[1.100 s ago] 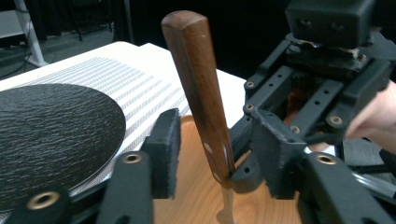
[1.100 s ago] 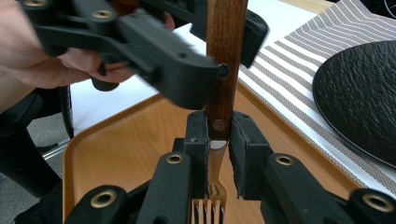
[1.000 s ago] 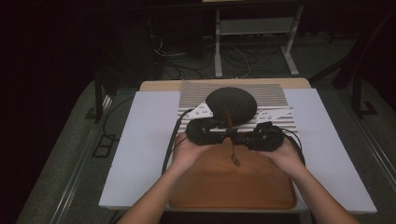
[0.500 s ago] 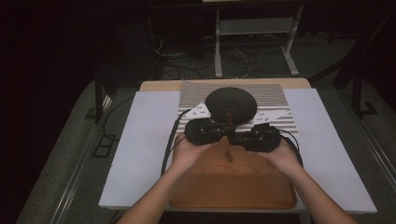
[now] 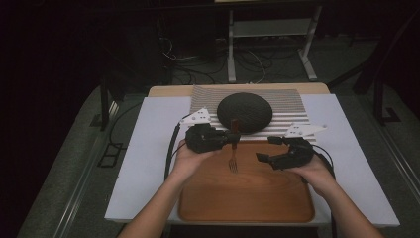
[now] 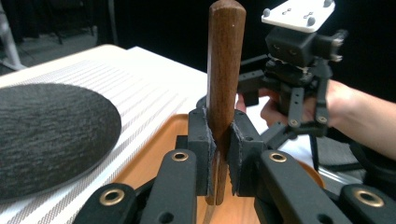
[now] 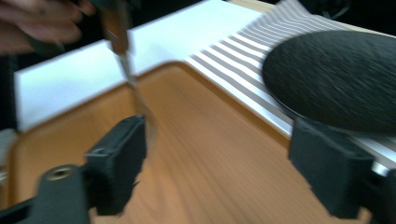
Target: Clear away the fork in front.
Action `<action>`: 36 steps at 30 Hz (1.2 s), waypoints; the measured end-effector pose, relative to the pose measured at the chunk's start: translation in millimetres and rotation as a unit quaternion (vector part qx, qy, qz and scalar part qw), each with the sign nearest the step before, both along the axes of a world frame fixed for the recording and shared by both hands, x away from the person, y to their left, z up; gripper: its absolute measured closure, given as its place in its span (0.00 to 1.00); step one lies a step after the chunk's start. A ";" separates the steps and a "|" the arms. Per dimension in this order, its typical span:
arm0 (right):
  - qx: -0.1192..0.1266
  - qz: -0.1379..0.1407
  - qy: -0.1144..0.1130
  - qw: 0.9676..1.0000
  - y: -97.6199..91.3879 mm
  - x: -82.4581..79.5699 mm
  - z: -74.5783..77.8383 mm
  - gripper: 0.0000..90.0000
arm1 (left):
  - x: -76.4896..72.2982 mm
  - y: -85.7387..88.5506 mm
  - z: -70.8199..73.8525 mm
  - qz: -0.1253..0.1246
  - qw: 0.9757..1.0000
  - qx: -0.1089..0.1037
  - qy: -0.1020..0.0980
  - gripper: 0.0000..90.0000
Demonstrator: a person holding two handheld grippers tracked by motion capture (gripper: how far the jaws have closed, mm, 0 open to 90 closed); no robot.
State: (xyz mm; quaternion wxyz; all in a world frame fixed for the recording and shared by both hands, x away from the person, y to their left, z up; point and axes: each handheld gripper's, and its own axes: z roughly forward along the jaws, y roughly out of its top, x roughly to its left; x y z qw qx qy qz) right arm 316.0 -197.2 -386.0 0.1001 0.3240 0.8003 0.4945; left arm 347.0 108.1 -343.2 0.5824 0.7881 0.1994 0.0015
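Note:
A fork with a brown wooden handle (image 6: 225, 70) hangs upright, tines down, over the wooden tray (image 5: 247, 198). My left gripper (image 5: 233, 139) is shut on the fork's handle (image 5: 234, 130), and its pads (image 6: 201, 149) squeeze the wood from both sides in the left gripper view. The fork's tines (image 5: 232, 164) point at the tray. My right gripper (image 5: 265, 151) is open to the right of the fork, with nothing between its fingers (image 7: 116, 163). In the right gripper view the fork (image 7: 128, 70) is blurred ahead of the left jaw.
A round dark grey mat (image 5: 244, 112) lies on a striped placemat (image 5: 292, 106) behind the tray. A white sheet (image 5: 148, 148) covers the table. Beyond the table stand a metal frame (image 5: 267, 34) and floor cables (image 5: 183, 57).
The two grippers were close together at the fork. The right gripper has let go, opened and drawn away to the right; the left gripper keeps the fork upright.

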 end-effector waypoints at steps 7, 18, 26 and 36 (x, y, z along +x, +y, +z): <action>-0.023 -0.021 -0.005 0.999 -26.5 -14.8 -19.8 0.14 | -1.9 28.2 2.0 -0.007 1.000 0.000 0.003 0.89; -0.023 -0.063 -0.010 0.998 -64.9 -36.1 -38.4 0.11 | -6.9 65.6 4.0 -0.010 1.000 -0.001 0.017 0.89; -0.024 -0.072 -0.007 0.997 -75.9 -50.8 -49.5 0.06 | -15.3 80.8 2.1 -0.013 0.999 0.000 0.029 0.89; -0.039 -0.071 -0.002 0.997 -74.5 -49.8 -53.9 0.06 | -33.1 96.4 -7.9 -0.020 0.998 0.010 0.064 0.89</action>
